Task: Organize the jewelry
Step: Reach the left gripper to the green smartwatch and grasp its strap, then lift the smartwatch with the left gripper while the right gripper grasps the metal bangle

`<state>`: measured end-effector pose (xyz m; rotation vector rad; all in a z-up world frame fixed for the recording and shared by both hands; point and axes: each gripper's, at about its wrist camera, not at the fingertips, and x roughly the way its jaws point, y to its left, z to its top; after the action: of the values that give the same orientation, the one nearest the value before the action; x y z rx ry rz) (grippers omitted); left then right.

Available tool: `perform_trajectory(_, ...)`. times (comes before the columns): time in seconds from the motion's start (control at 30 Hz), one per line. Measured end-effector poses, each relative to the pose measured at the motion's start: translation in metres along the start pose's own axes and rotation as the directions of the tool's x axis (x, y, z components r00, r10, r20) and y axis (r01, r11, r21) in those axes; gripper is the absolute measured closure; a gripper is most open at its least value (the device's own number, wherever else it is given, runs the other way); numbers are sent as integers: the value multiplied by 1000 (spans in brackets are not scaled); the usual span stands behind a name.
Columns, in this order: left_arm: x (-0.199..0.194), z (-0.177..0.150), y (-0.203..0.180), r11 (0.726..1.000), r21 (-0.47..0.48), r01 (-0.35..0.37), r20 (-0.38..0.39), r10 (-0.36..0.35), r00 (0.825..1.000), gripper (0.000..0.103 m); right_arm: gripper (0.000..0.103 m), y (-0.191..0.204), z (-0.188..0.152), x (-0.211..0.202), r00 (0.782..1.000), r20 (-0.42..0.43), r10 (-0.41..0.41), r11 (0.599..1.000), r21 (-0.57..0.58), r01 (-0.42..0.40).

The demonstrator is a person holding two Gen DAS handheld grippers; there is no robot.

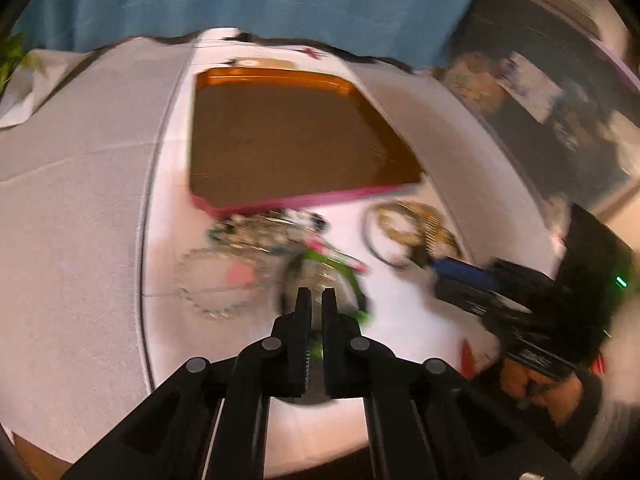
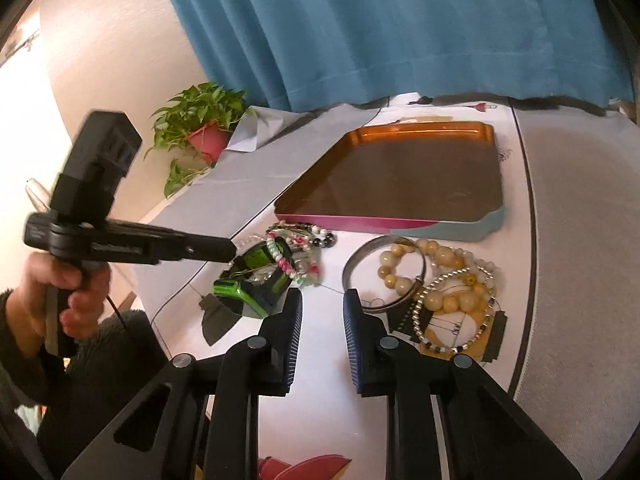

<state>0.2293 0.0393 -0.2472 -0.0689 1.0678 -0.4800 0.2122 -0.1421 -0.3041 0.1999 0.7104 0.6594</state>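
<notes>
Left gripper (image 1: 316, 294) has its fingers pressed together right over the green watch (image 2: 256, 276) in the left-hand jewelry pile; can't tell if anything's actually pinched. Right gripper (image 2: 322, 300) is partly spread above bare table, nothing between the fingers, with the yellow bead bracelets (image 2: 444, 280) just beside it. The orange tray (image 2: 496, 168) behind both piles has nothing in it.

Room setting: curtained corner, cloth-covered table

Blue curtain (image 2: 380, 28) hangs at twelve o'clock behind the table (image 2: 580, 216), which is laid with grey and white cloth. Cream wall (image 2: 104, 40) at ten o'clock, warmly lit. Potted green plant (image 2: 200, 124), red pot, on the table's far corner at eleven o'clock.
</notes>
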Motion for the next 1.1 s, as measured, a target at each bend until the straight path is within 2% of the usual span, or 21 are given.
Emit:
perform_trajectory(0.1,-8,-11,-13,1000,24,19,-14,-18,1000,95,81,-1,1,5,1000,-11,7,1000,9,-7)
perform_trajectory(0.13,-8,-16,-15,1000,11,16,-15,-16,1000,87,81,0,0,5,1000,-13,-3,1000,6,3)
perform_trajectory(0.17,-4,-19,-17,1000,-7,-2,-25,2,1000,69,81,0,1,5,1000,-9,-13,1000,6,13)
perform_trajectory(0.23,5,-23,-24,997,-14,-76,-27,76,997,42,80,0,2,4,1000,-1,-23,1000,10,23)
perform_trajectory(0.3,11,-26,-30,990,-4,-140,9,140,990,42,80,-3,3,4,999,5,-35,999,22,34)
perform_trajectory(0.37,19,-26,-32,989,-1,-148,22,148,989,37,80,-8,2,3,999,4,-35,998,43,35)
perform_trajectory(0.43,30,-21,-27,986,-9,-166,20,167,986,37,80,-11,1,2,999,0,-42,998,47,42)
perform_trajectory(0.53,43,-20,-10,979,-78,-189,-11,188,982,44,80,-13,1,-1,998,4,-63,997,41,63)
perform_trajectory(0.57,41,-20,-5,979,-103,-175,15,178,984,47,80,-14,1,-2,998,6,-69,997,43,69)
perform_trajectory(0.67,40,-19,0,979,-140,-150,24,155,988,60,80,-16,1,-3,997,2,-72,996,55,72)
perform_trajectory(0.7,39,-18,-1,979,-139,-147,26,153,988,59,80,-17,1,-3,997,0,-74,996,55,73)
perform_trajectory(0.83,22,-12,-7,984,-103,-144,62,151,987,60,79,-18,2,-1,997,-7,-79,995,63,79)
perform_trajectory(0.9,13,-8,-11,981,-70,-180,85,186,979,59,79,-18,2,-2,997,-6,-80,995,65,80)
perform_trajectory(0.97,5,-9,-21,961,4,-277,115,274,955,59,79,-18,3,-2,996,-1,-85,994,64,85)
perform_trajectory(1.03,2,-12,-26,944,57,-324,143,314,939,59,79,-17,4,-1,996,0,-91,994,66,91)
perform_trajectory(1.07,1,-13,-24,947,55,-316,141,306,942,59,79,-17,3,-1,995,-3,-97,993,67,97)
perform_trajectory(1.1,1,-15,-18,961,28,-275,128,269,954,59,79,-16,3,0,995,-6,-104,992,64,104)
